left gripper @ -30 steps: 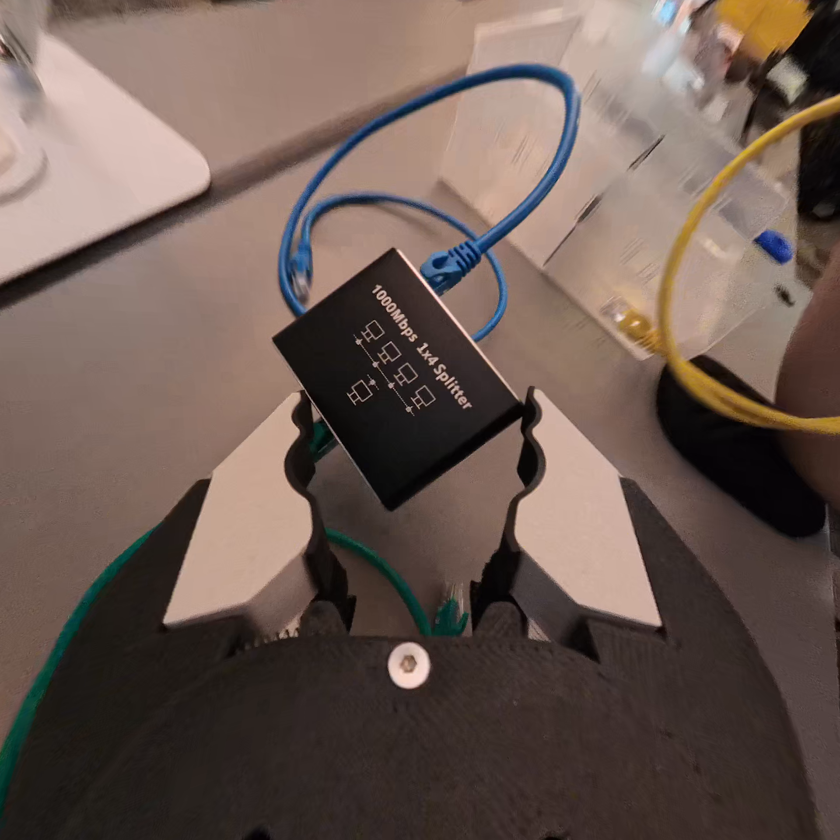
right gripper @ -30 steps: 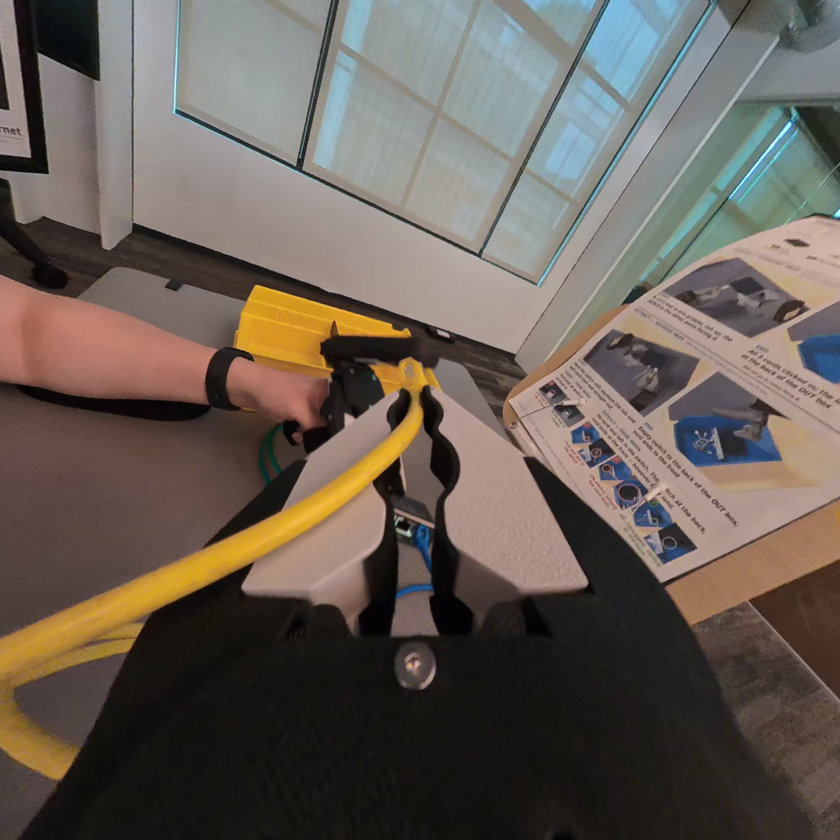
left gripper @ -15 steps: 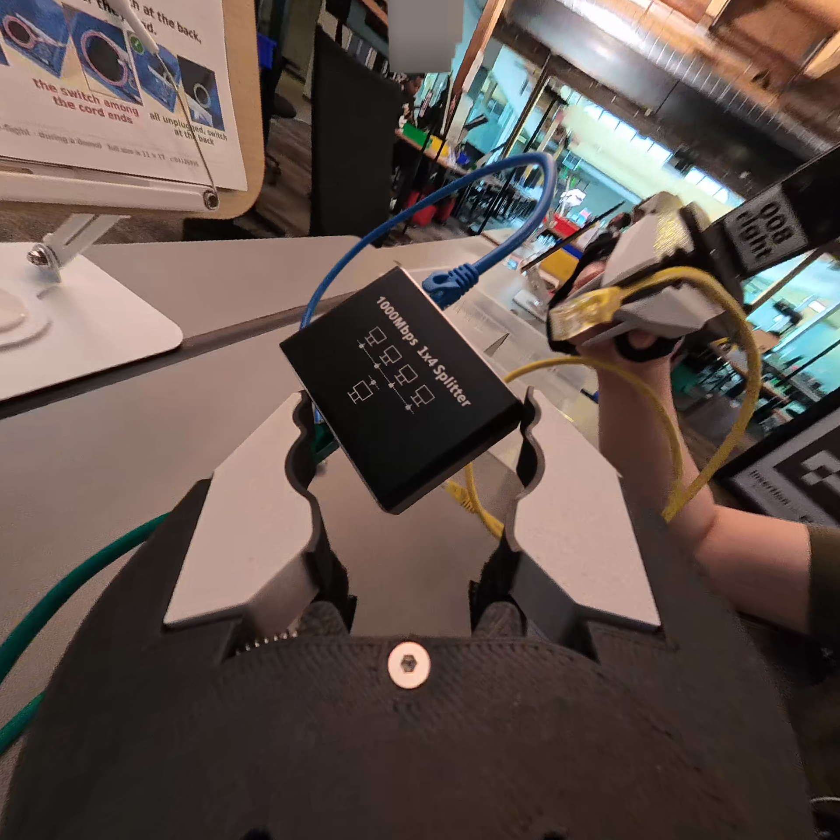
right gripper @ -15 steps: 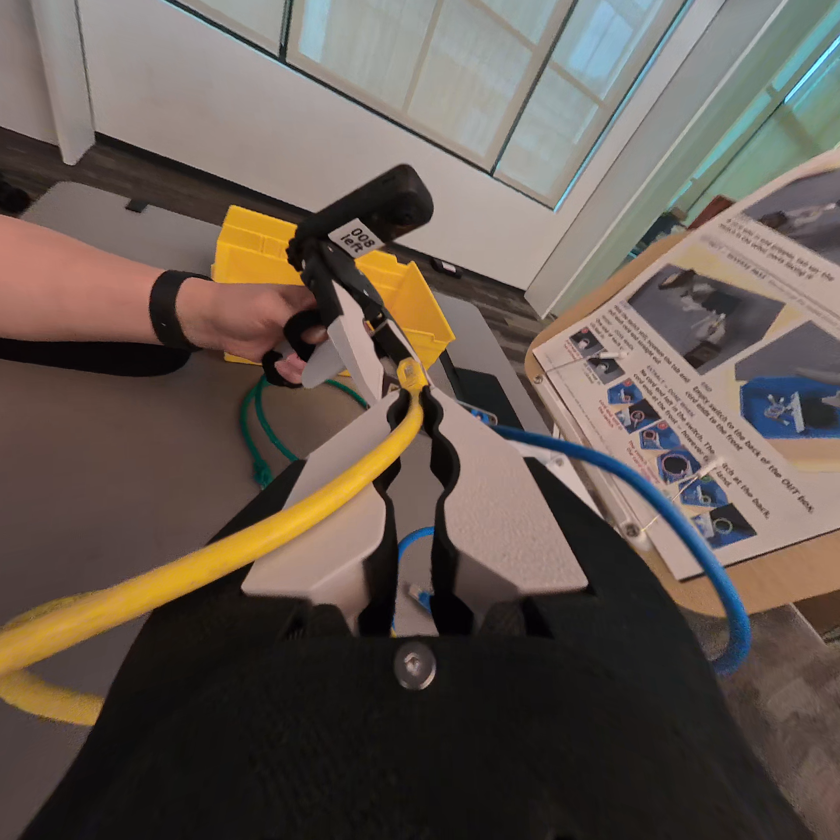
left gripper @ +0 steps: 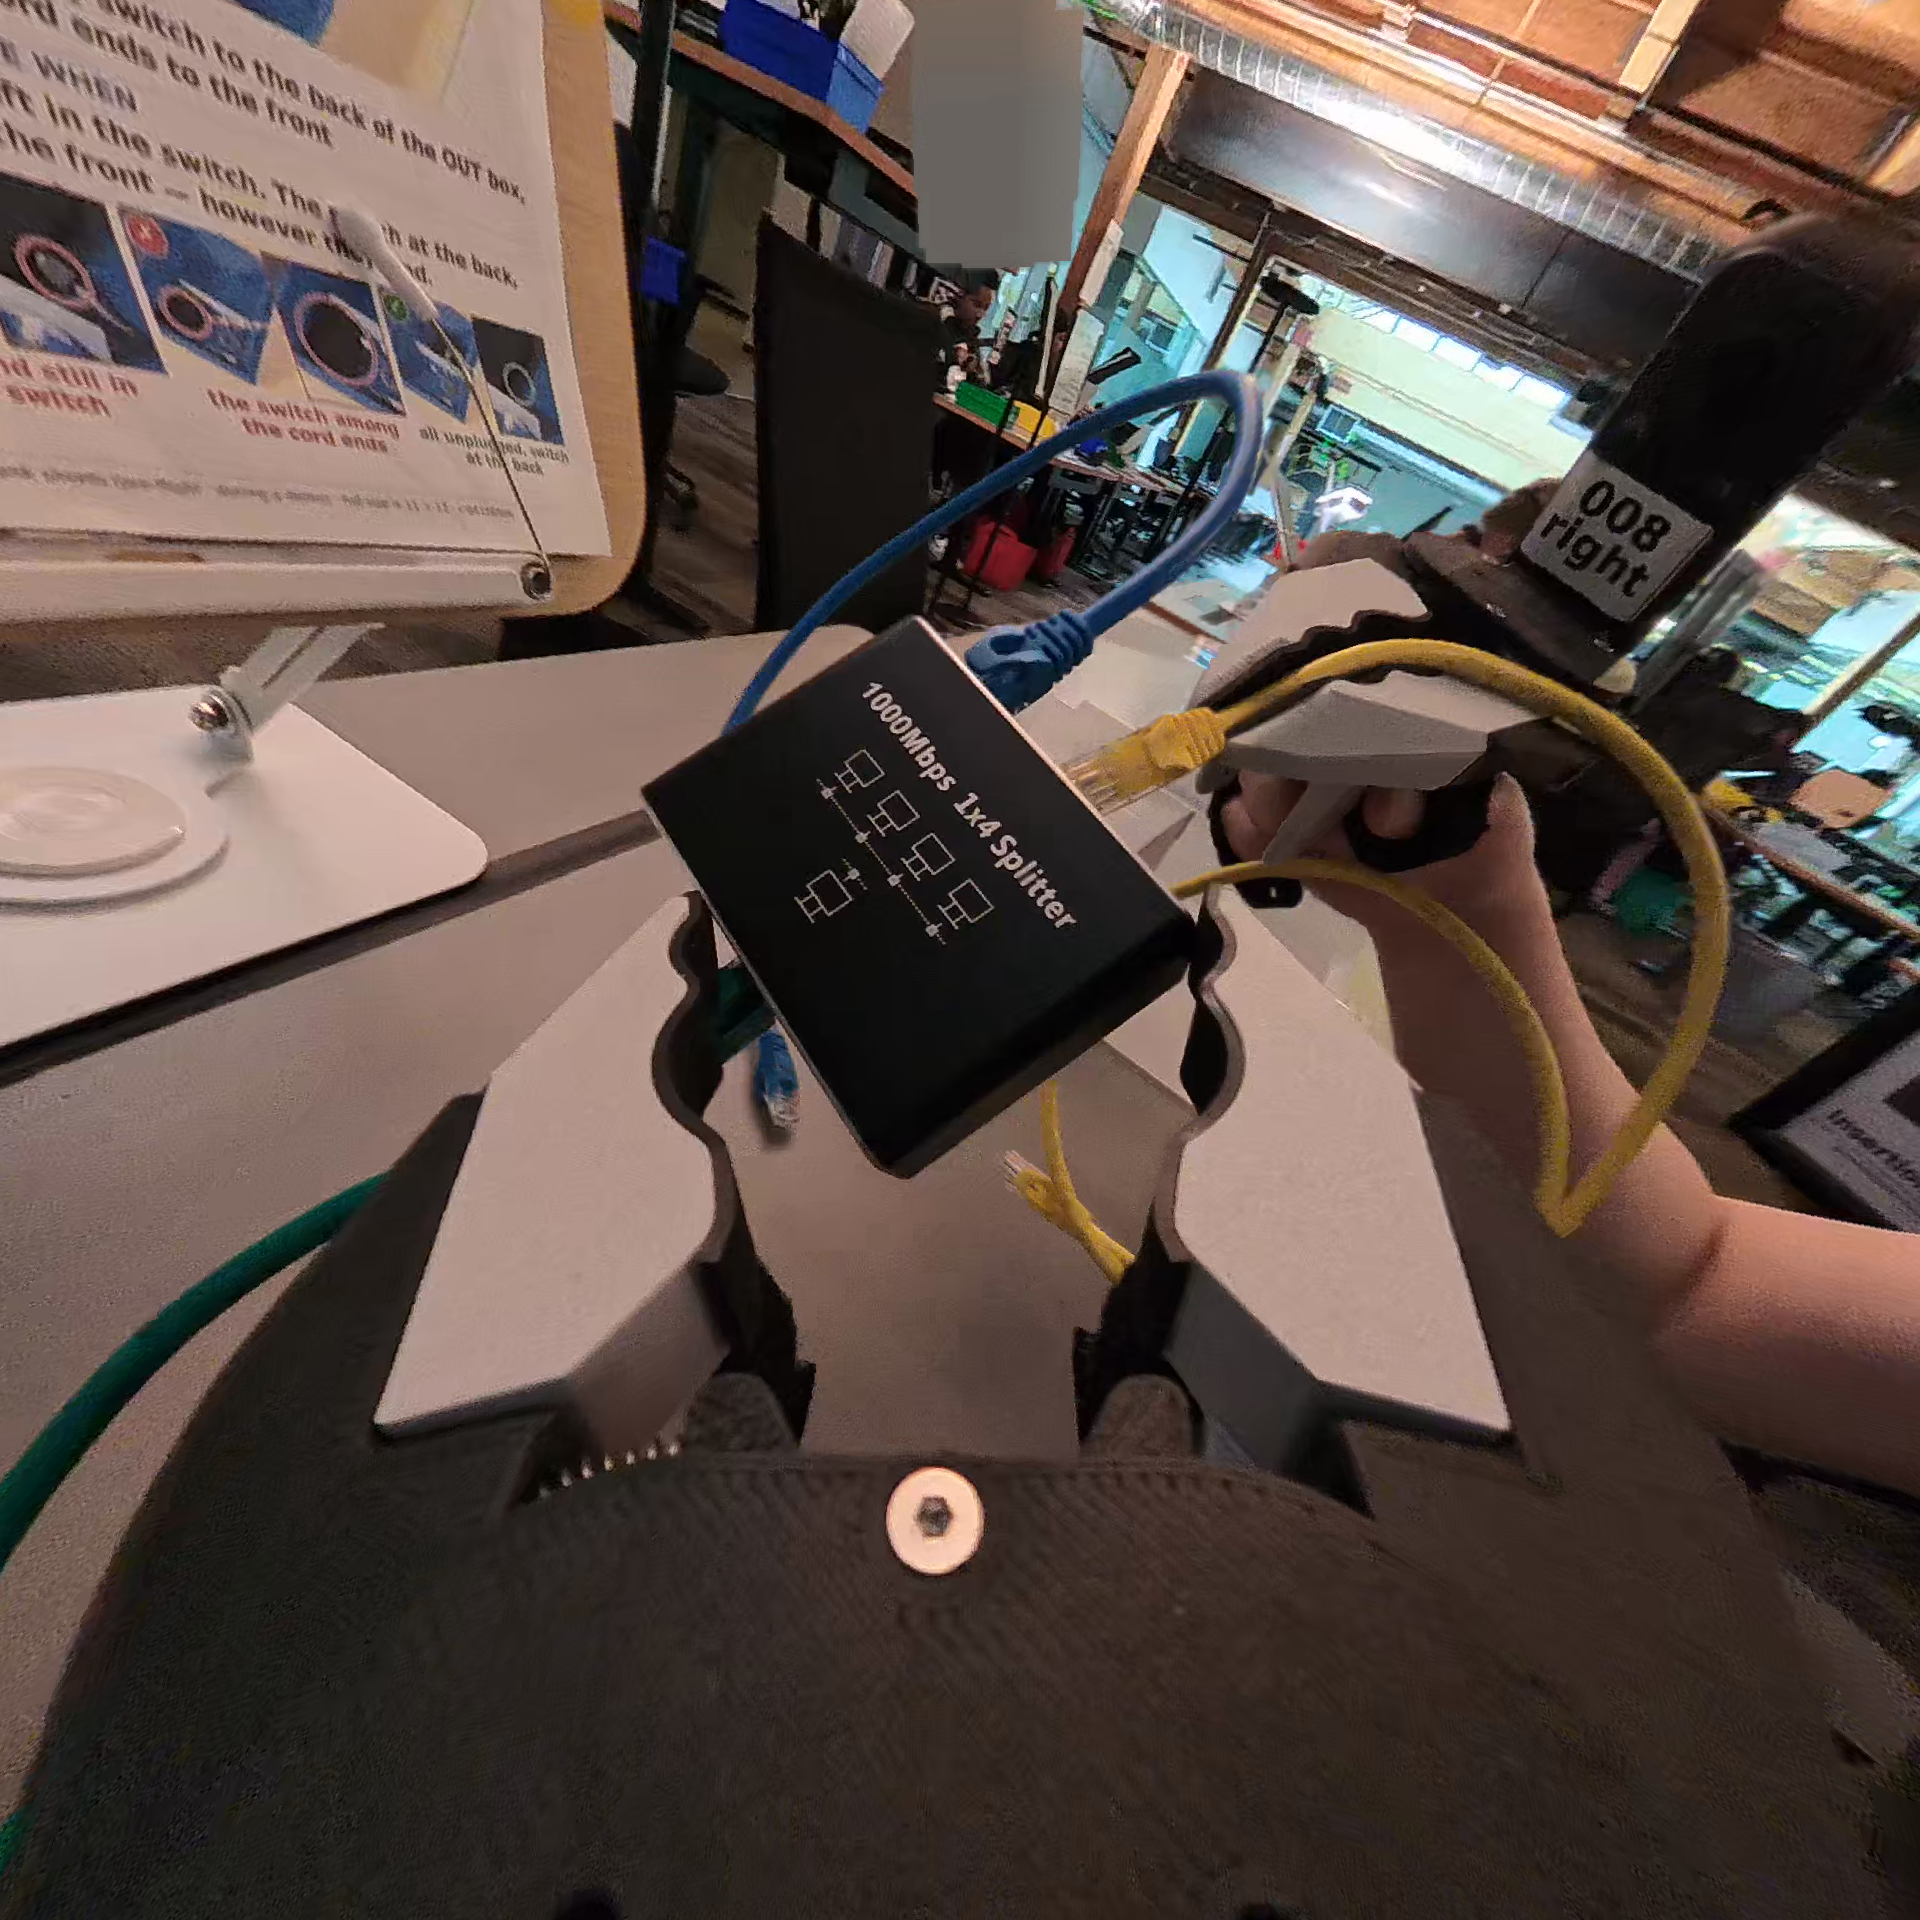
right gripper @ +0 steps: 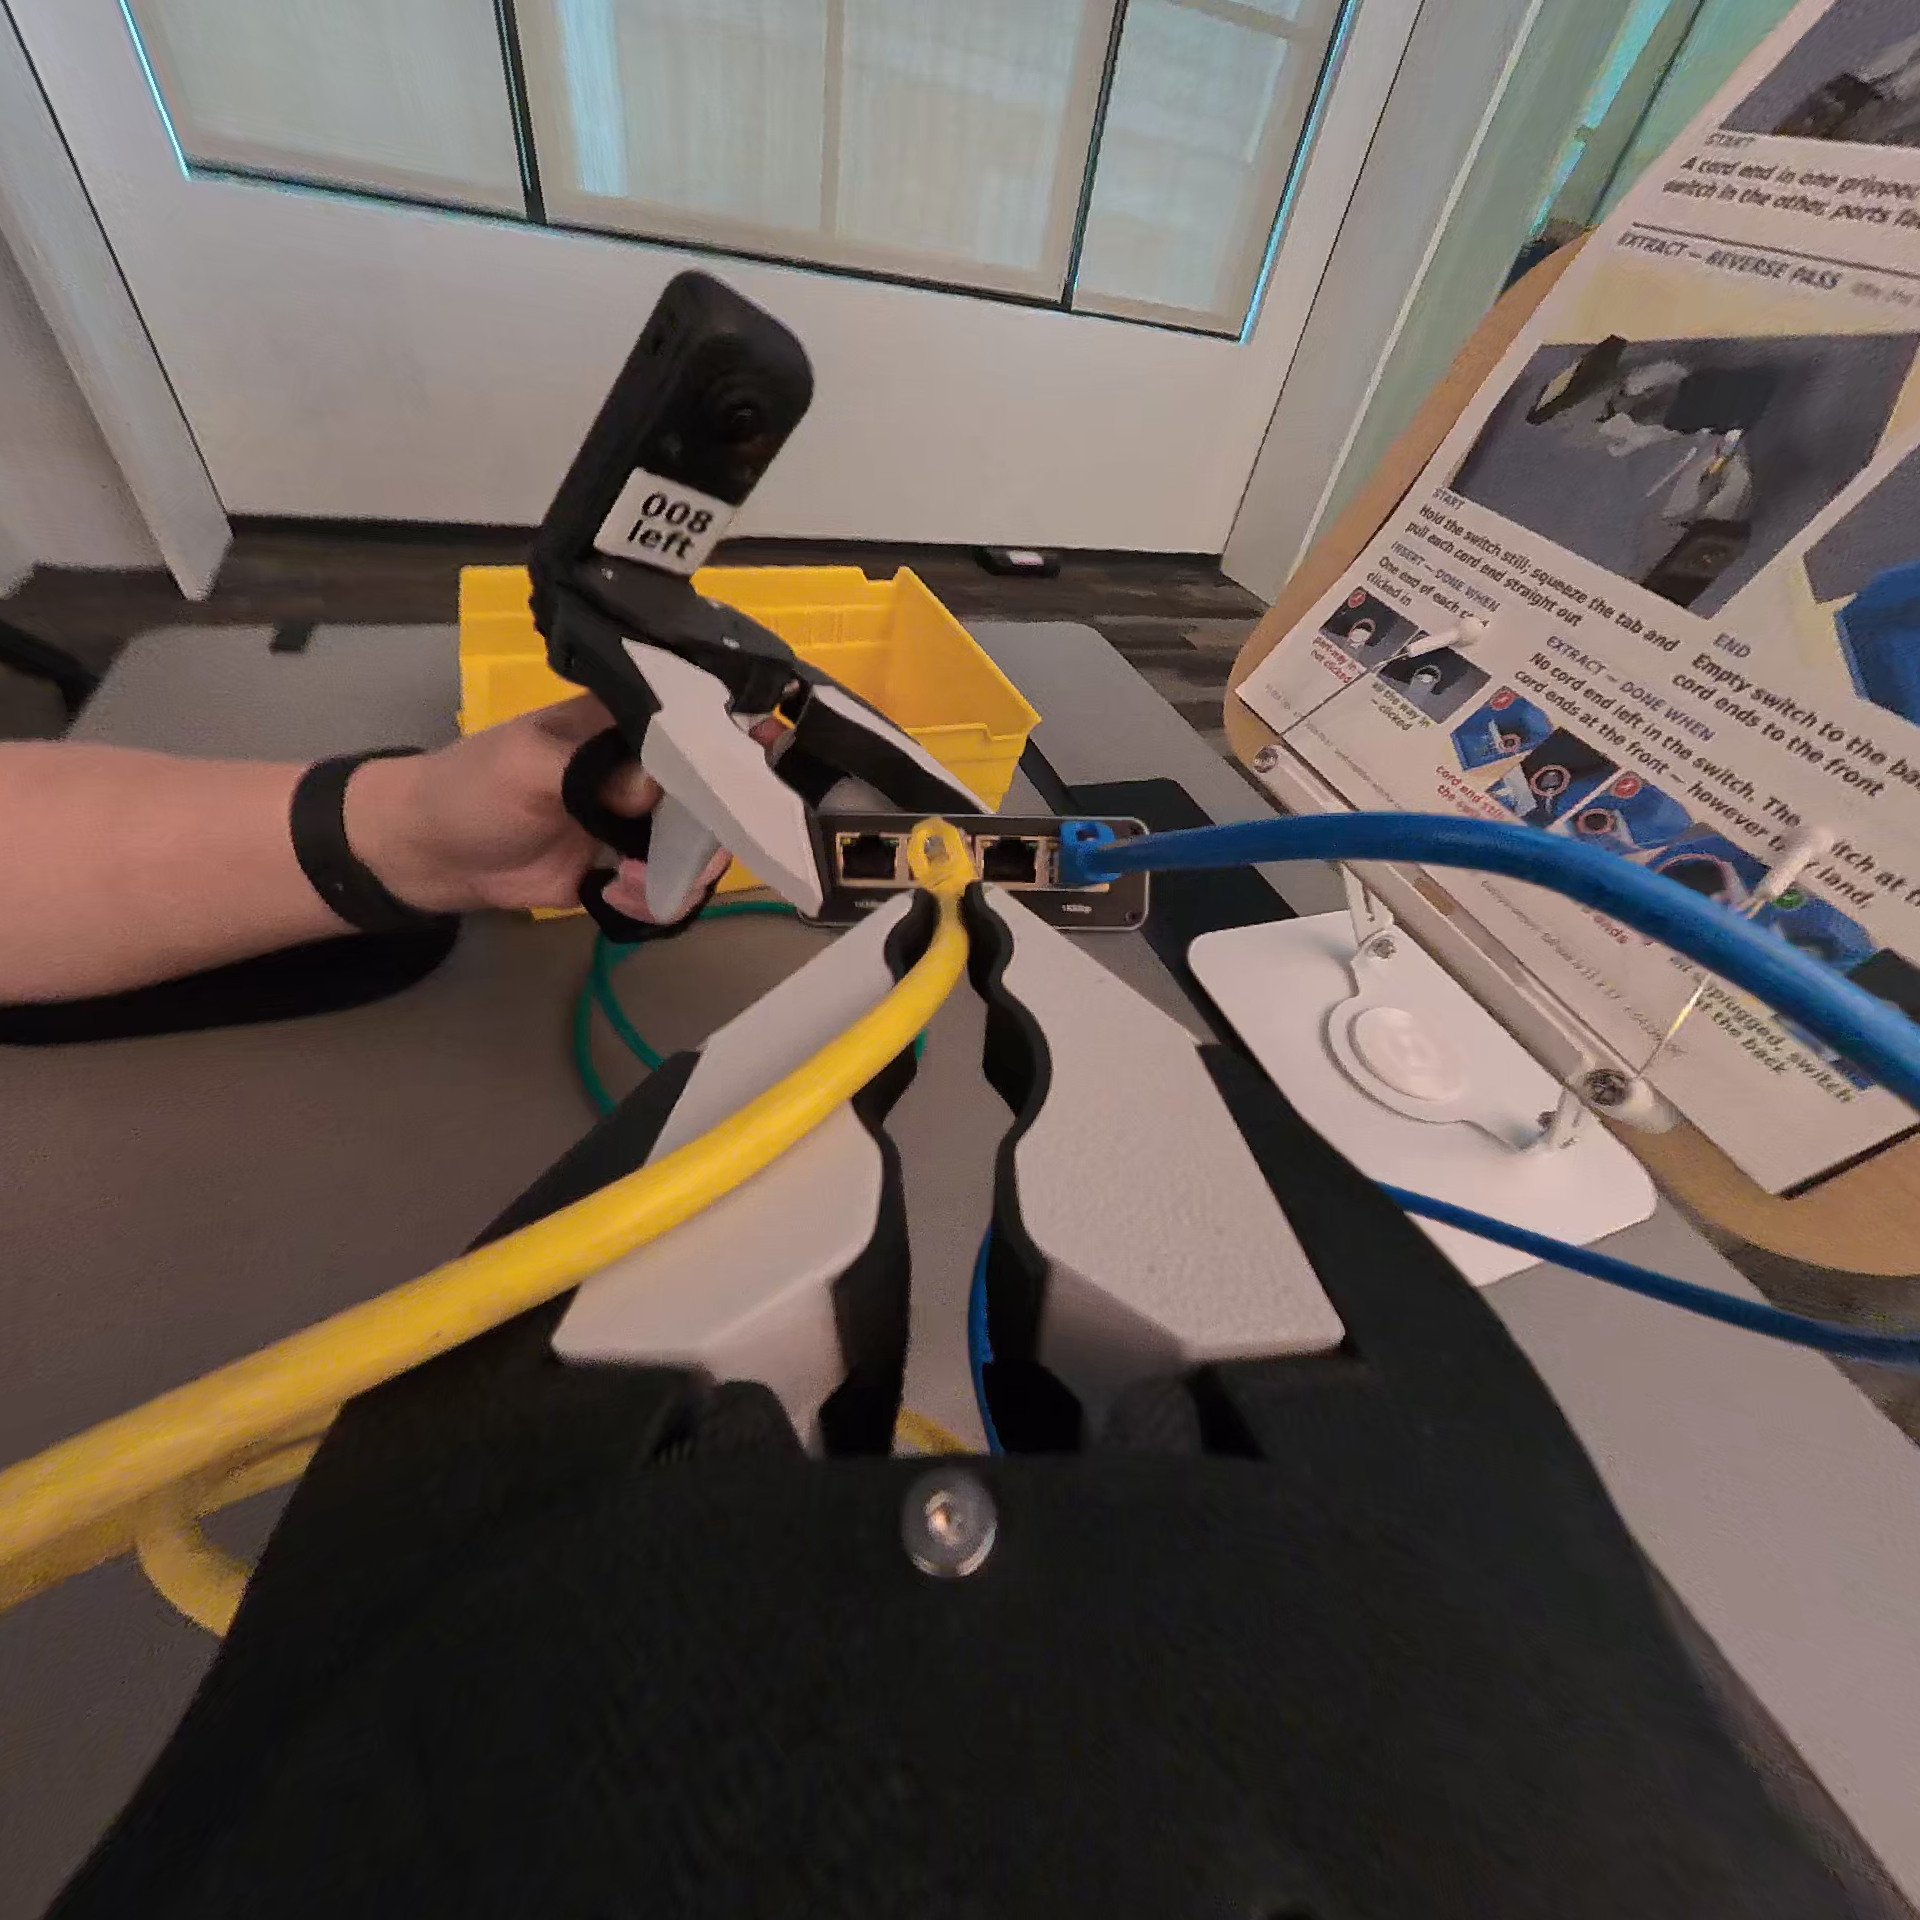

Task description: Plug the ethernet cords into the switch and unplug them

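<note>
We are pinching the stiff yellow ethernet cord [right gripper: 727, 1132] behind its plug with the right gripper [right gripper: 940, 914], mid-frame, facing a port; the left gripper [left gripper: 940, 935] is clamping the light, rigid black metal switch [left gripper: 914, 894] by its edges, centre frame.

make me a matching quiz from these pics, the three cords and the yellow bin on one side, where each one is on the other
Things:
1. blue cord
2. yellow cord
3. green cord
4. yellow bin

Places:
A. end held in the right gripper, just short of a port
B. on the table behind the switch
C. plugged into the switch's end port
D. trails across the table to the switch's other side

Pairs: 1-C, 2-A, 3-D, 4-B
</note>
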Demonstrator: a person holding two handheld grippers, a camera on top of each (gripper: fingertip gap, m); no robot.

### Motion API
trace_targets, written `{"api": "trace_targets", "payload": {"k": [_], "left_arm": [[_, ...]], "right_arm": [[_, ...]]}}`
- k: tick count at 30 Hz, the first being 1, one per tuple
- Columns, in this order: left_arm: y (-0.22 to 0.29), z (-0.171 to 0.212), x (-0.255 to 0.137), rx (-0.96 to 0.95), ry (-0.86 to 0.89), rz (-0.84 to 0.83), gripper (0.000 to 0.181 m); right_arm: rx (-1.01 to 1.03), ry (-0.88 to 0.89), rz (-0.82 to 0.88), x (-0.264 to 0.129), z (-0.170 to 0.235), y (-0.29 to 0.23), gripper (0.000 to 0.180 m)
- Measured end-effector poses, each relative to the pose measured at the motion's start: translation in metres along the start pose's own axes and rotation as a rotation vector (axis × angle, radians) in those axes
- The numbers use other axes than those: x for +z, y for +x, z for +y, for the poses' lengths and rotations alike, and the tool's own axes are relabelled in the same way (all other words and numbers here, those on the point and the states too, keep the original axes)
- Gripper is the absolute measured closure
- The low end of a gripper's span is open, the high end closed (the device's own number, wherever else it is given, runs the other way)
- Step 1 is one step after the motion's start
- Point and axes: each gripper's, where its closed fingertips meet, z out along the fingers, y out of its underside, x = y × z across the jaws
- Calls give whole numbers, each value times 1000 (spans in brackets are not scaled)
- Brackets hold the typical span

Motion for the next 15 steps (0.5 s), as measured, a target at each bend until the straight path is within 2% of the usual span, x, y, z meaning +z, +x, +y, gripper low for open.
{"api": "trace_targets", "payload": {"k": [9, 13, 15], "left_arm": [[-2, -11, -3, 54, 79, -91, 90], [2, -15, -5, 171, 103, -141, 90], [5, -16, -6, 236, 96, -159, 90]], "right_arm": [[144, -26, 12, 1, -1, 1, 174], [186, -36, 33, 2, -4, 0, 175], [128, -39, 25, 2, -6, -4, 175]]}}
